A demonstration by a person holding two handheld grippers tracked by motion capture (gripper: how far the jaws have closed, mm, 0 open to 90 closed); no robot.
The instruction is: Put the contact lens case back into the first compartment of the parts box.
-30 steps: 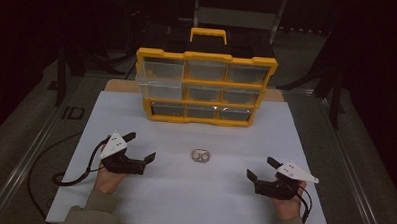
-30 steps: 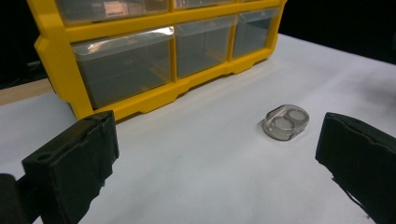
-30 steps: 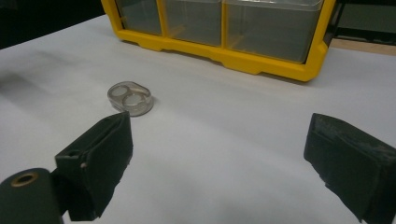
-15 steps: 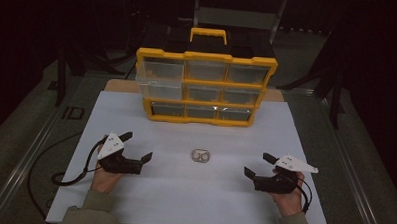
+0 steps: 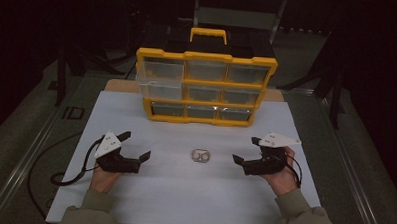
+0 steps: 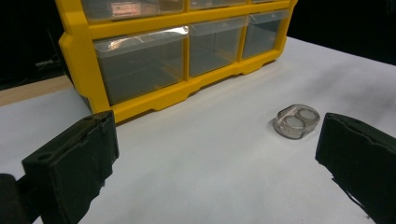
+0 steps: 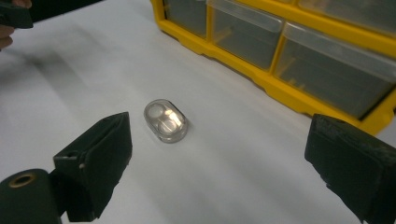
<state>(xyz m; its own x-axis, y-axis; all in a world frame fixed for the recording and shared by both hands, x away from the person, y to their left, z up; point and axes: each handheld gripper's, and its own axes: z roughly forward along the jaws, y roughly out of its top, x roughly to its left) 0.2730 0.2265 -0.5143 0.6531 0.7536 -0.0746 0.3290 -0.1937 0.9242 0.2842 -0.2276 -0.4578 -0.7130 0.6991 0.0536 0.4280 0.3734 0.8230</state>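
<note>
A small clear plastic piece with two round wells lies flat on the white table, between both hands. My left gripper rests to its left, open and empty. My right gripper sits to its right, open and empty too, and closer to the piece. In the left gripper view the piece lies ahead near the right jaw. In the right gripper view the piece lies just ahead of the left jaw. A yellow drawer organiser stands behind, its top-left drawer pulled partly out.
The organiser has a yellow carry handle and clear drawers in three rows. A black cable trails from the left gripper over the table's left edge. Dark floor and stand legs surround the table.
My right gripper has moved left and forward toward the clear piece. The left gripper has barely shifted. The piece has not moved.
</note>
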